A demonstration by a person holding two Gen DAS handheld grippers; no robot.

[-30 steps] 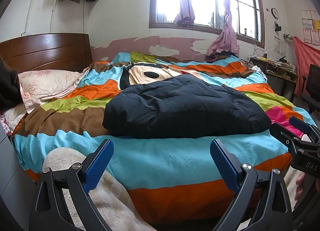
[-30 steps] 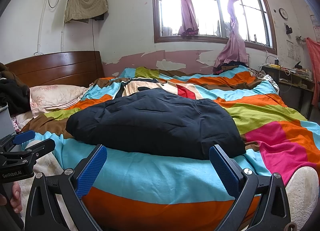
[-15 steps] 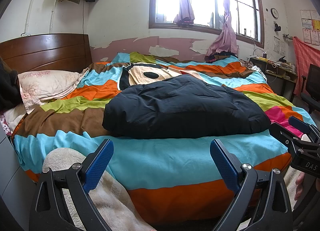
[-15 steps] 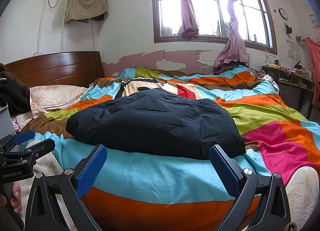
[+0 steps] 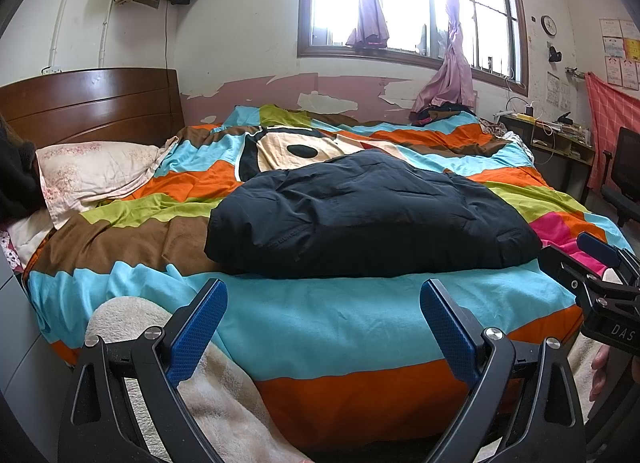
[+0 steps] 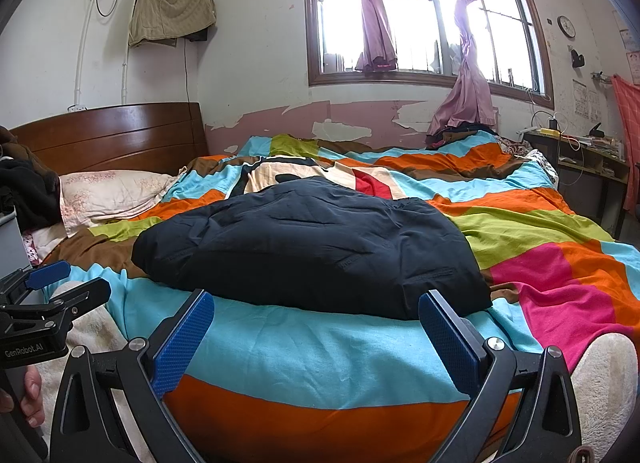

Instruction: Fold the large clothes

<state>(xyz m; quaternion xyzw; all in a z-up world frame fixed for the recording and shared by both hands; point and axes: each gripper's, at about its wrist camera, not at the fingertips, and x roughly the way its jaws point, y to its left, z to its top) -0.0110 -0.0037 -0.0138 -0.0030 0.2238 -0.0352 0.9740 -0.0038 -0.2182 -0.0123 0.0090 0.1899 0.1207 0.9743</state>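
A dark padded jacket (image 5: pixel 368 215) is shown lying folded on the striped quilt (image 5: pixel 320 315). Left gripper (image 5: pixel 322 319) and right gripper (image 6: pixel 316 333) are held spread, empty, short of it. Softness and bulk are expected; the near hem is best gripped.

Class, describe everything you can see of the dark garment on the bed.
The dark garment is navy, puffy and quilted-looking, with creased, matte fabric. It lies in a rounded, bundled heap on the striped bedcover, near the bed's front edge. Only the bedcover touches it; both hand-held grippers are open and short of it.
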